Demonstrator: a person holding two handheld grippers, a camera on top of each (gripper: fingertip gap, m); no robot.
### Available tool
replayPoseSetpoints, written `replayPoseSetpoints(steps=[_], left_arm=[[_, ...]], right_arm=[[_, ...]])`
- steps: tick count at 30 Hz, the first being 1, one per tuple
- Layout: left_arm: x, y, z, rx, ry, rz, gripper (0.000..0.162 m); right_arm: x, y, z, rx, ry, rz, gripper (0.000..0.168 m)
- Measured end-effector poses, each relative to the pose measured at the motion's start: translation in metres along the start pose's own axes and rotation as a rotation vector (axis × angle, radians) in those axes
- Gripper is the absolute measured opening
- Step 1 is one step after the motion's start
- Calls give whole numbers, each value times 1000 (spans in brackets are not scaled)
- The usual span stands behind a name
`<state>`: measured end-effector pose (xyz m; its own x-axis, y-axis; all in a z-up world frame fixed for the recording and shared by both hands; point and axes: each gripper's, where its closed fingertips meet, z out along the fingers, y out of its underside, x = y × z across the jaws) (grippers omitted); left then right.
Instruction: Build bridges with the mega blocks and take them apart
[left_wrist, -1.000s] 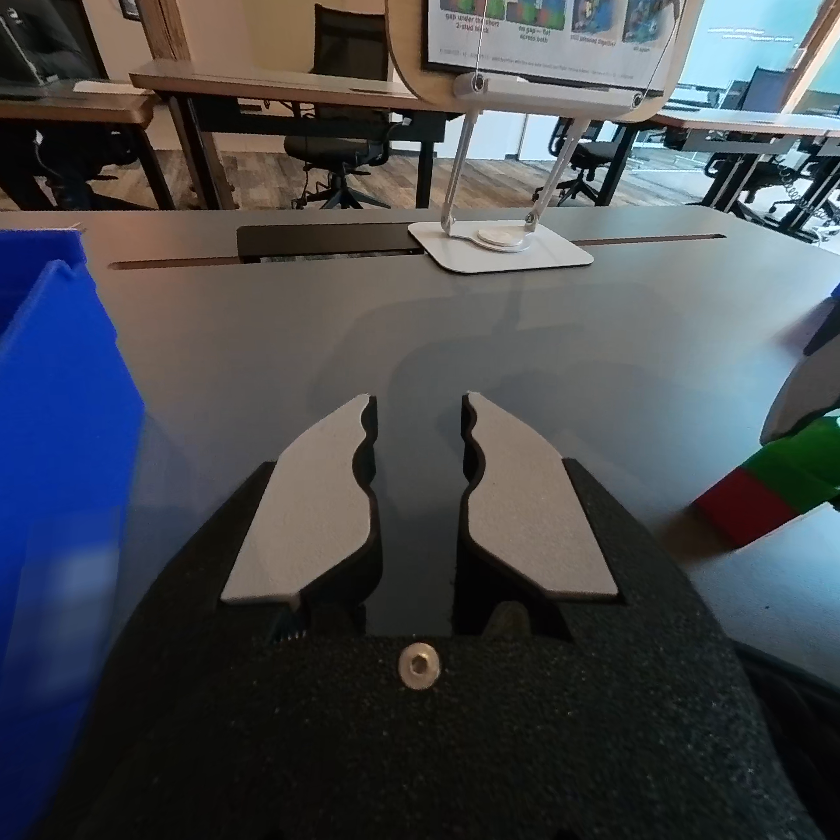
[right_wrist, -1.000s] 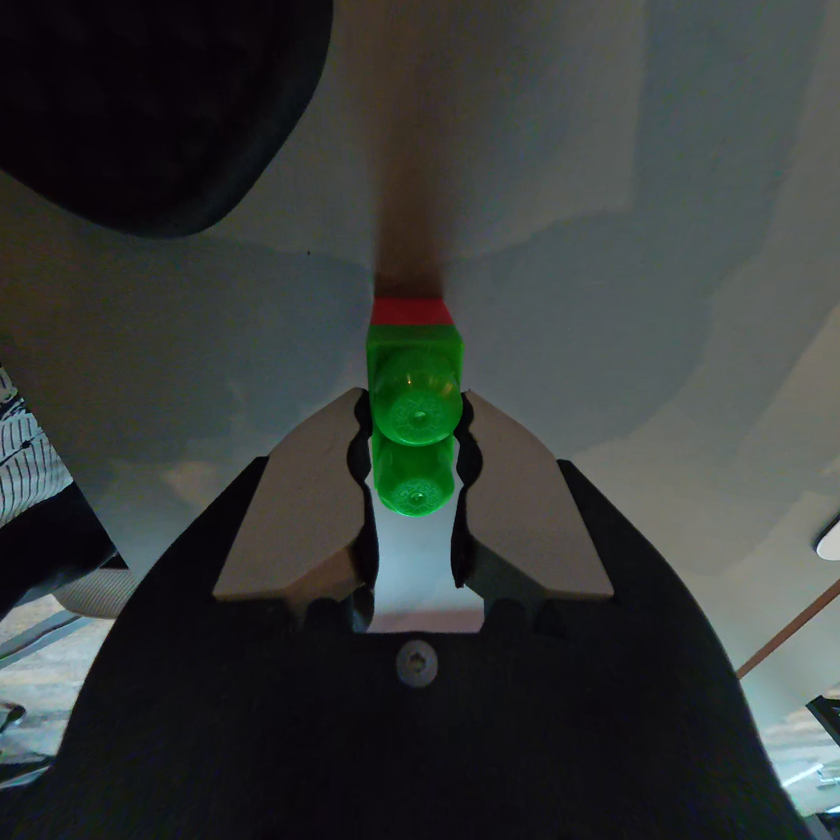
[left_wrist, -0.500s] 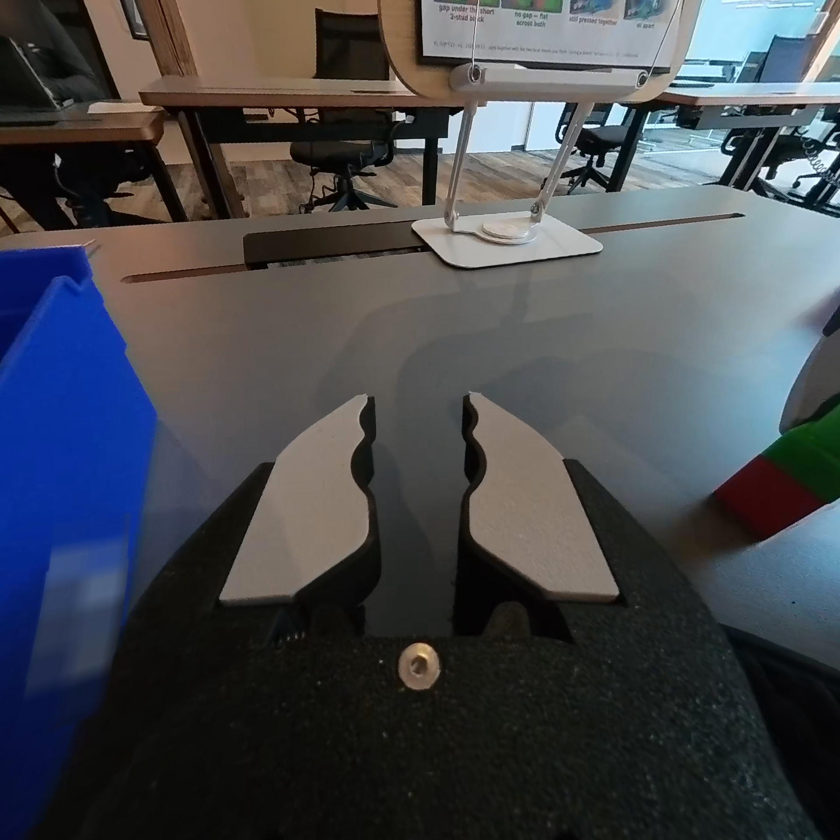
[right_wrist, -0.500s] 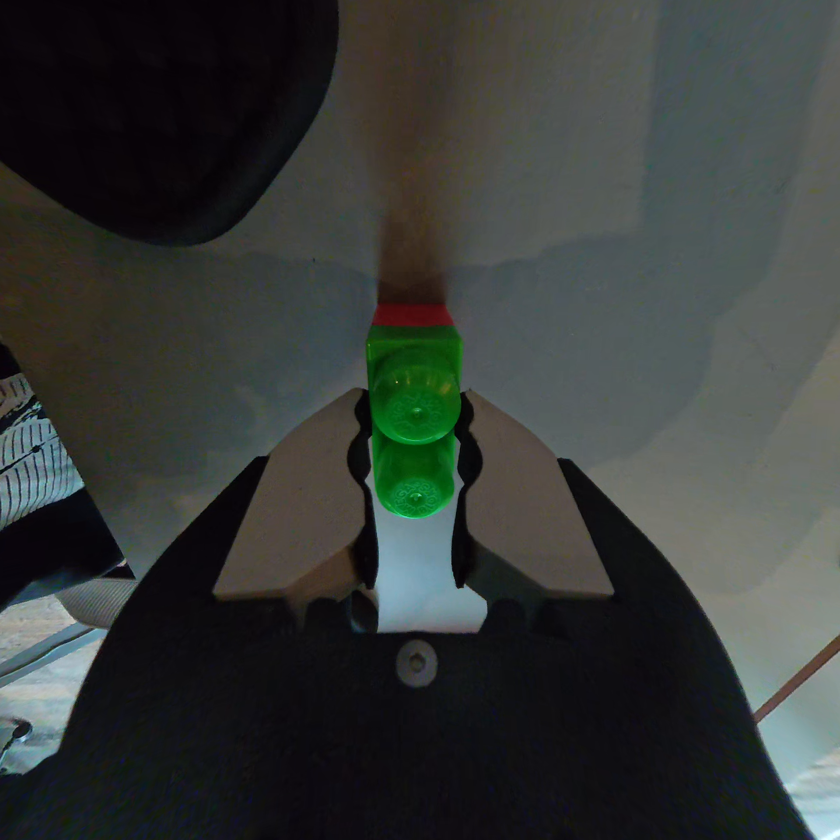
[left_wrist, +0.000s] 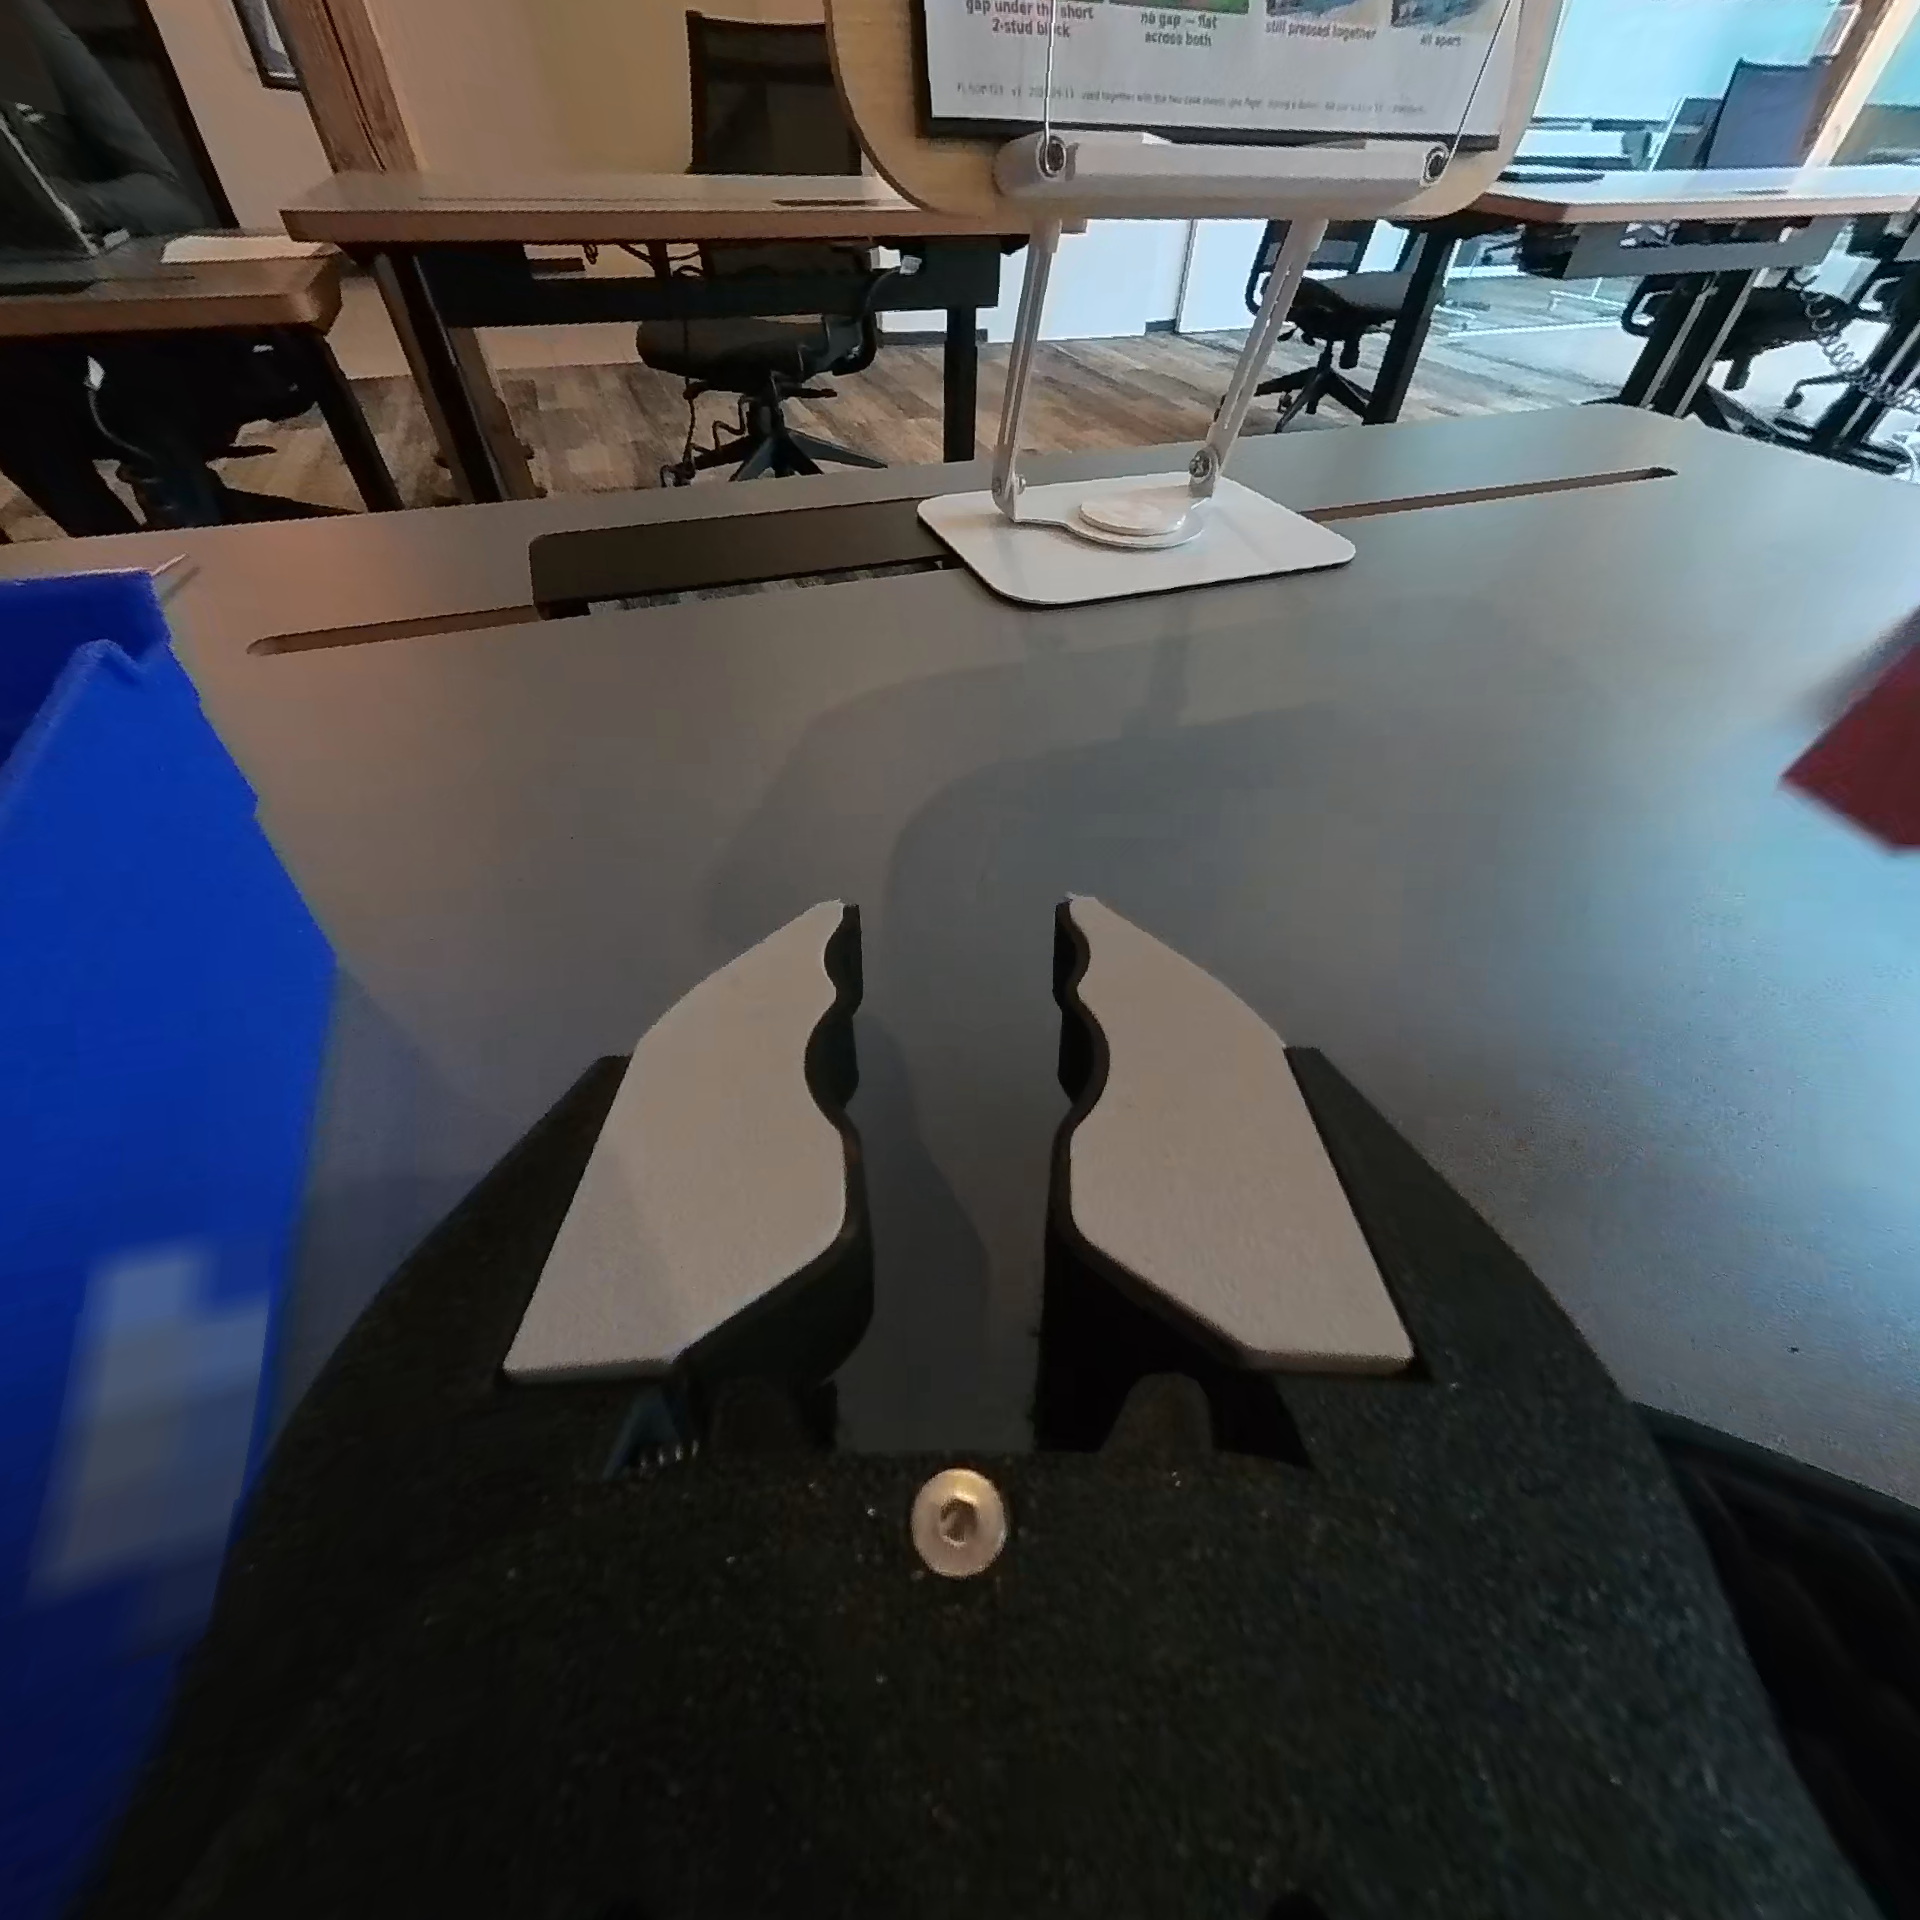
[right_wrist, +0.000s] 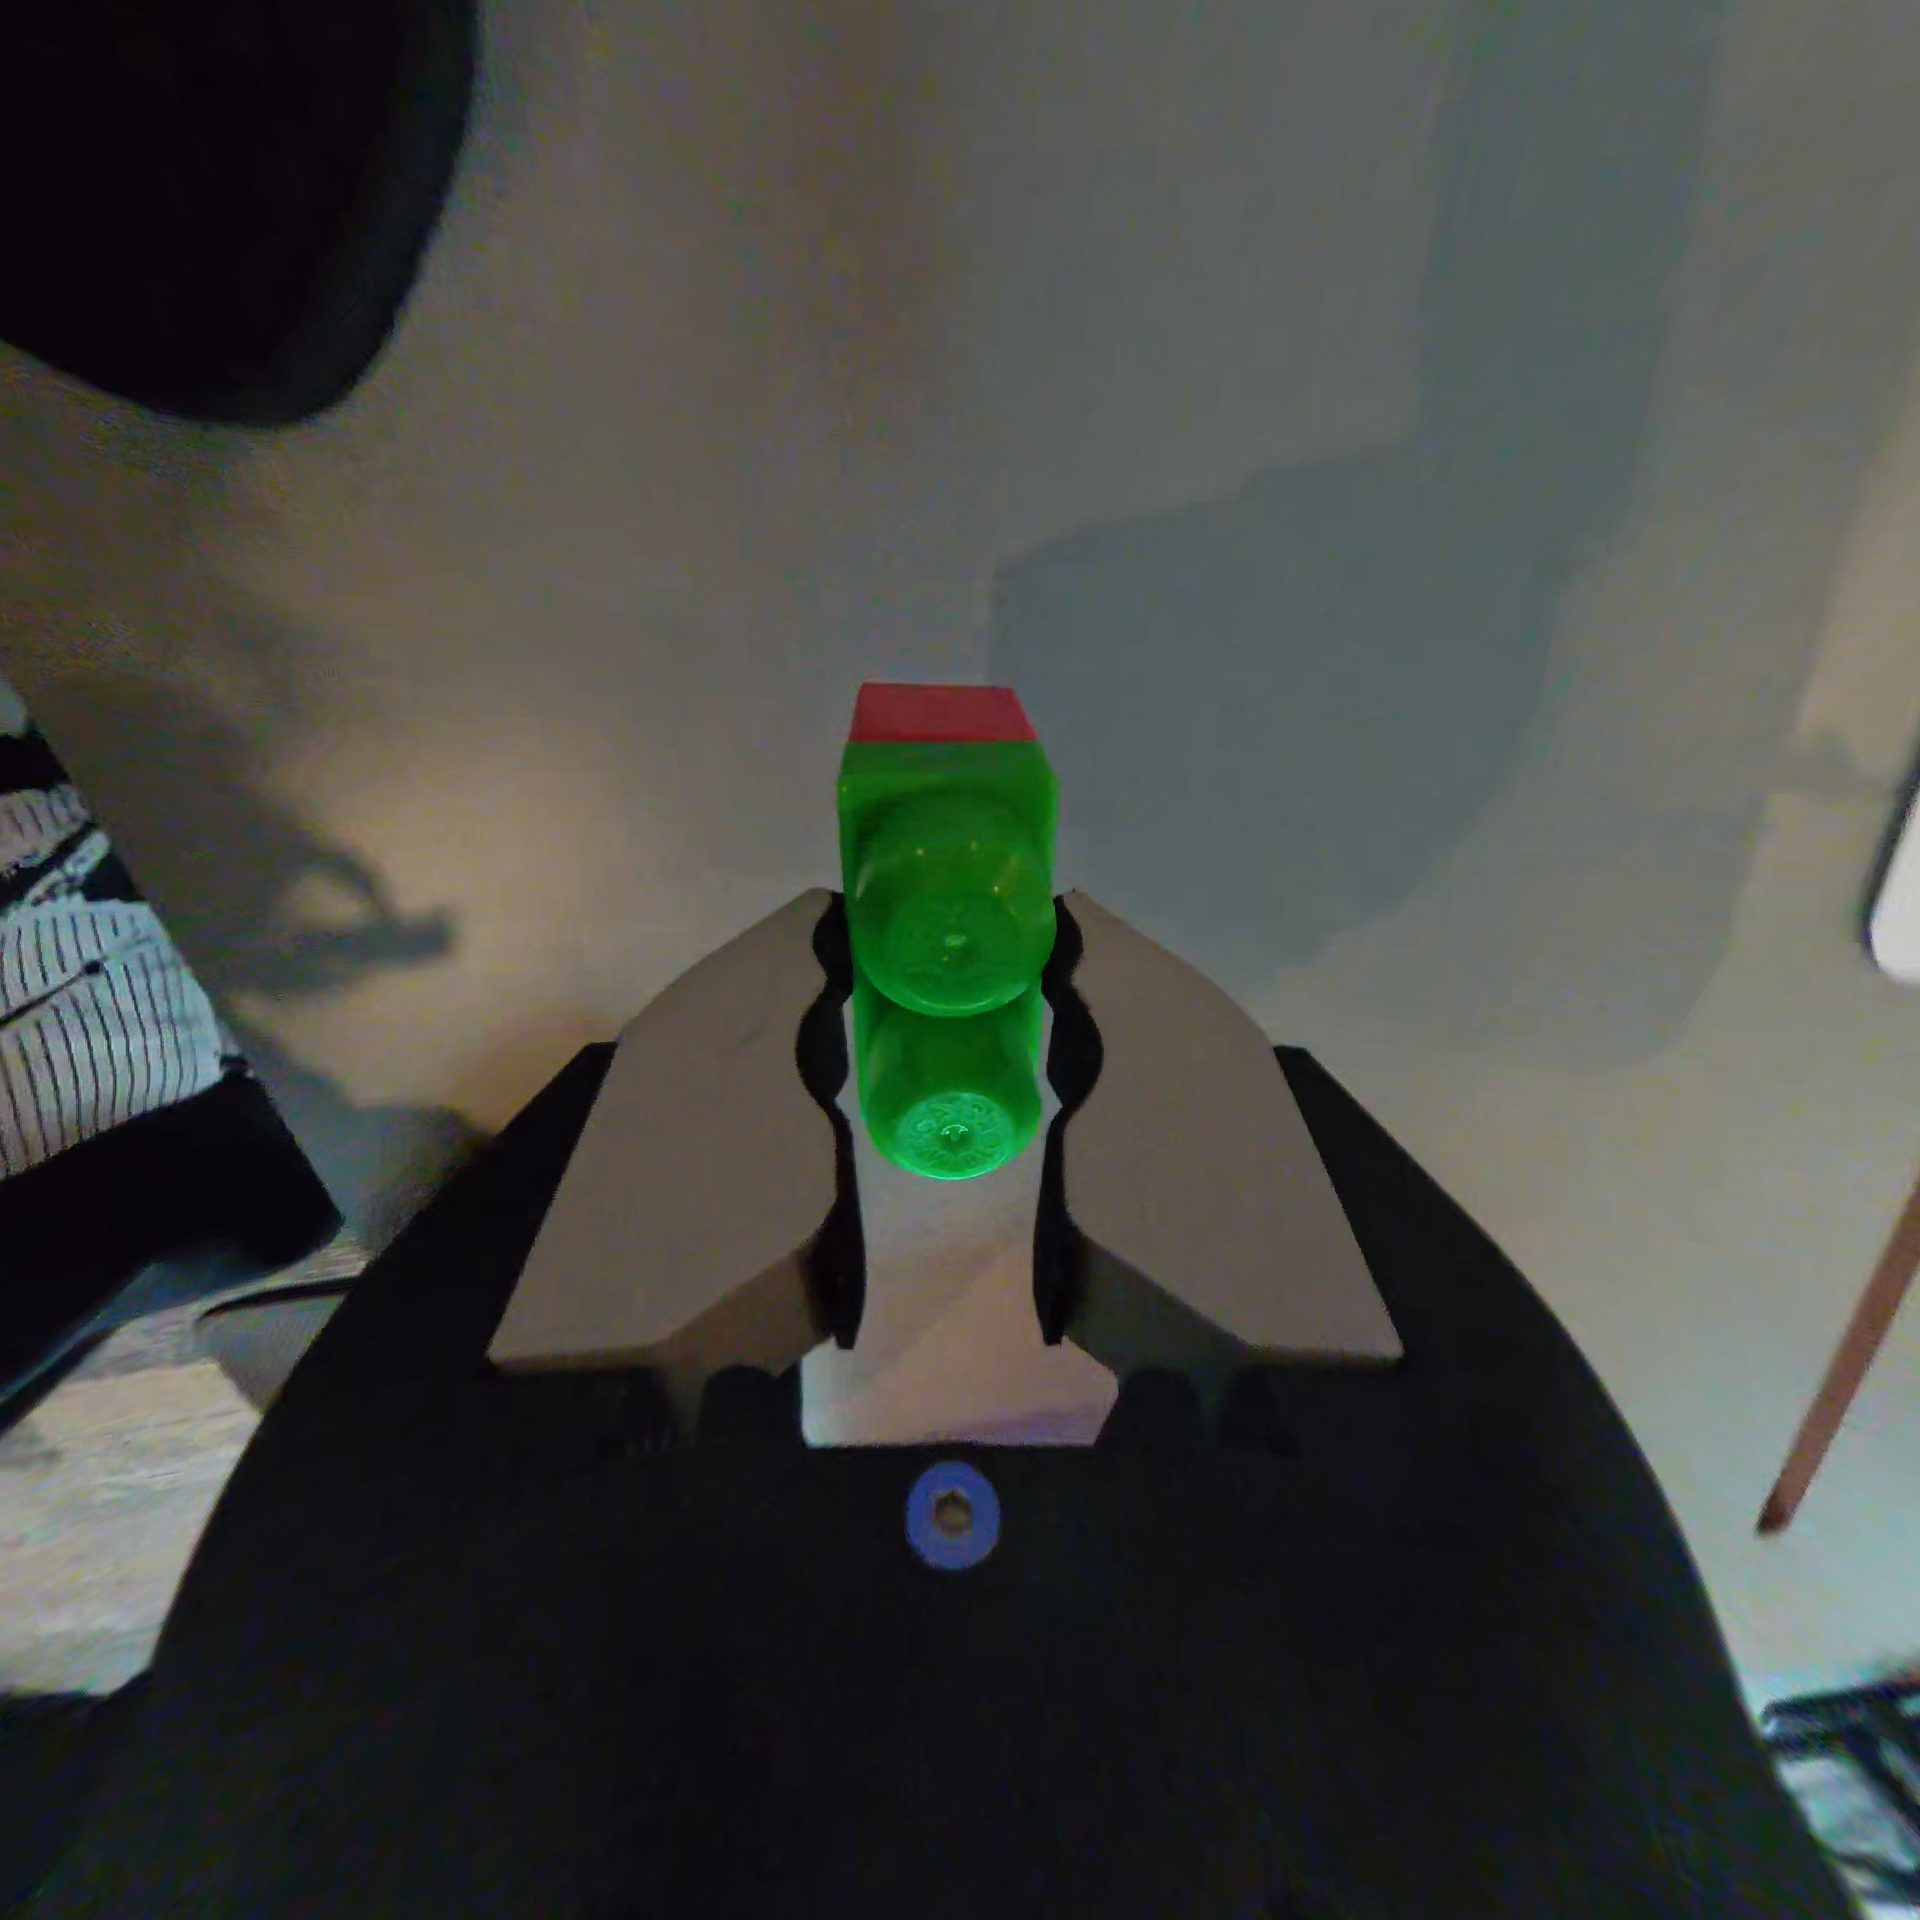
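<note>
Blue bin (left_wrist: 135, 1039) blocks left; table (left_wrist: 1039, 748) ahead open.

Blk foam grippers (left_wrist: 958, 914), grey jaws, silver screw (left_wrist: 958, 1526).

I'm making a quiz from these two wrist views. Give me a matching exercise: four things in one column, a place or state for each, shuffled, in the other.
Things:
1. left claw
2. green block
3. blue bin
4. white stand base

Places or states:
A. far middle of the table
B. open and empty
C. clamped in the right claw
D. left edge of the left wrist view

Pairs: 1-B, 2-C, 3-D, 4-A
</note>
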<state>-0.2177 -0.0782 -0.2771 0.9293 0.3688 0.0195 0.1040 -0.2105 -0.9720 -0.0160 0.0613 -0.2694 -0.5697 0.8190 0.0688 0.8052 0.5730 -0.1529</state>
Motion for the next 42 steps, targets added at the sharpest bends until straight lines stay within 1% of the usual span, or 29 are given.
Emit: replayPoseSetpoints(steps=[2, 5, 9, 12, 17, 22, 26, 30, 36, 40, 42], left_arm=[[0, 0, 0, 0, 1, 0, 35], [0, -1, -1, 4, 1, -5, 35], [0, 0, 0, 0, 2, -9, 35], [0, 1, 0, -4, 1, -4, 35], [-2, 1, 0, -6, -7, -10, 35], [-3, 1, -1, -3, -12, -13, 35], [-3, 2, 0, -8, -13, -11, 35], [-5, 3, 0, -10, -17, -16, 34], [-5, 4, 0, -16, -19, -15, 34], [-5, 4, 0, -16, -18, -14, 34], [-5, 4, 0, -15, -17, -13, 34]], right_arm=[[17, 27, -21, -15, 20, 74, 35], [44, 78, -51, -48, 60, 209, 35], [80, 155, -87, -92, 113, 424, 35], [101, 214, -107, -115, 135, 590, 35], [125, 298, -122, -145, 166, 845, 35], [142, 361, -113, -155, 204, 1064, 35], [148, 393, -94, -153, 187, 1186, 35], [152, 413, -67, -172, 163, 1254, 35], [157, 425, -29, -166, 149, 1317, 35], [158, 430, -18, -193, 156, 1328, 35], [160, 429, -14, -176, 156, 1339, 35]])
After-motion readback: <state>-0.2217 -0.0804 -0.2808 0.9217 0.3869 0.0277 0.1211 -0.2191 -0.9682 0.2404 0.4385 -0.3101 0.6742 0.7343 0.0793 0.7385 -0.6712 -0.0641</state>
